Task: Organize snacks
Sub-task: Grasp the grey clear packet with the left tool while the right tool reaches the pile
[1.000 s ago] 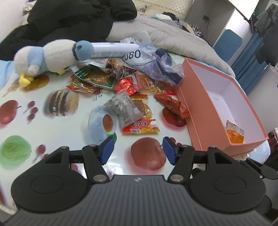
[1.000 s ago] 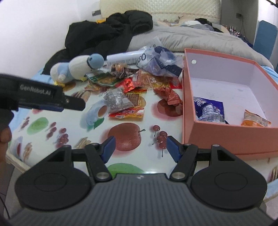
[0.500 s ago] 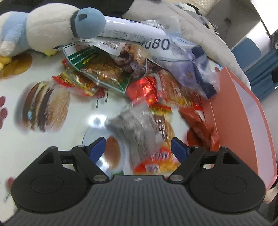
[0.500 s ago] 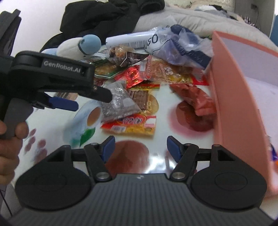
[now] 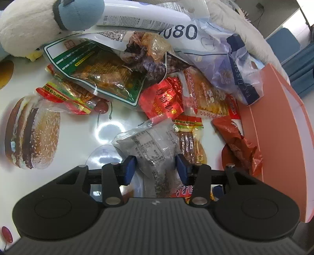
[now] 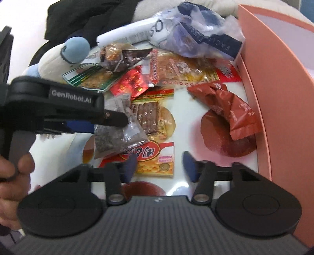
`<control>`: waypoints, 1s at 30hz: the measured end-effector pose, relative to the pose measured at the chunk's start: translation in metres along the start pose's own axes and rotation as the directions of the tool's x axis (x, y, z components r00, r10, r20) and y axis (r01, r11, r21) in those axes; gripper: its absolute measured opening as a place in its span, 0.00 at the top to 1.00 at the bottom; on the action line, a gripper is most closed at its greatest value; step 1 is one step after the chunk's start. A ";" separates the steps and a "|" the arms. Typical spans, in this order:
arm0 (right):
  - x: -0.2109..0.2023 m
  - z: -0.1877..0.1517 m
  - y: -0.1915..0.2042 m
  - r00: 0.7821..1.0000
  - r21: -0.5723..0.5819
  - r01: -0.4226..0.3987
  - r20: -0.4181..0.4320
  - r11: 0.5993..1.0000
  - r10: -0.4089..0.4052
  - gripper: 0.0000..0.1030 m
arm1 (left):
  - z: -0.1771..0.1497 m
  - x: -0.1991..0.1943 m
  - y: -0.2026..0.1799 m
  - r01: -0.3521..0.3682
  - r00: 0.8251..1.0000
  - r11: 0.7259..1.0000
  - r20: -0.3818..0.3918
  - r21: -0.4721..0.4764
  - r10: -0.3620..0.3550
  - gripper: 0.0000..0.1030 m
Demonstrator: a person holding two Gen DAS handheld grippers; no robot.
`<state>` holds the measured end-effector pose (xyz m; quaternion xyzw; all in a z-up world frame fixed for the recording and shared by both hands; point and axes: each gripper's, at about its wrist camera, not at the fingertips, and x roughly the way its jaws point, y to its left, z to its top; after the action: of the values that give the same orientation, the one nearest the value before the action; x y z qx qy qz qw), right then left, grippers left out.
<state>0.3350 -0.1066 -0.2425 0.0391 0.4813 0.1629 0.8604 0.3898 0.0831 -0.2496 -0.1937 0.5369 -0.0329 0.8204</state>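
A pile of snack packets lies on the fruit-print table. My left gripper (image 5: 156,168) is open with its blue fingers on either side of a clear grey packet (image 5: 155,147), not squeezing it; the same packet (image 6: 115,129) shows under that gripper in the right wrist view. My right gripper (image 6: 160,166) is open and empty, low over an orange-red packet (image 6: 155,158). A dark red packet (image 6: 229,106) lies beside the salmon box (image 6: 274,78). The box's wall (image 5: 274,117) stands at the right.
A plush toy (image 5: 39,23) and a white tube (image 5: 141,17) lie at the back. A green packet (image 5: 98,72), a shiny red packet (image 5: 164,98) and a bluish plastic bag (image 5: 231,64) are piled behind. Bedding and dark clothes lie beyond the table.
Both grippers moved forward and down towards the pile. My left gripper now straddles the grey packet and its fingers have narrowed. My right gripper came close over the orange-red packet.
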 end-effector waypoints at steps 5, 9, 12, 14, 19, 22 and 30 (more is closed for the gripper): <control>0.001 0.003 -0.001 0.999 -0.011 0.027 -0.028 1.000 -0.027 0.84 | -0.004 0.001 -0.002 -0.016 1.000 1.000 0.010 0.023 0.016 0.54; 0.000 -0.001 0.001 0.999 -0.077 0.047 -0.014 0.996 -0.048 0.93 | -0.008 0.000 -0.004 -0.017 1.000 1.000 0.025 0.027 0.016 0.56; 0.000 -0.003 0.009 0.998 -0.153 0.069 -0.005 0.986 -0.070 0.93 | -0.016 -0.001 -0.002 -0.002 0.999 1.000 0.049 0.028 0.001 0.59; 0.000 -0.007 0.012 0.997 -0.193 0.078 0.011 0.978 -0.078 0.93 | -0.023 -0.003 -0.003 0.002 0.997 0.999 0.071 0.033 -0.004 0.60; -0.006 -0.021 0.014 0.995 -0.239 0.084 0.070 0.967 -0.069 0.93 | -0.046 -0.008 -0.003 0.033 0.993 0.998 0.112 0.058 -0.039 0.60; -0.008 -0.038 0.023 0.987 -0.346 0.131 0.134 0.929 -0.089 0.92 | -0.061 -0.015 -0.002 0.049 0.991 0.998 0.121 0.049 -0.054 0.60; -0.025 -0.060 0.024 0.985 -0.365 0.142 0.146 0.920 -0.094 0.93 | -0.111 -0.036 -0.009 0.066 0.987 0.995 0.138 0.079 -0.077 0.61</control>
<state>0.2662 -0.0976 -0.2488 -0.1443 0.3877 0.1967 0.8889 0.2766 0.0527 -0.2544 -0.1843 0.4686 -0.0683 0.8613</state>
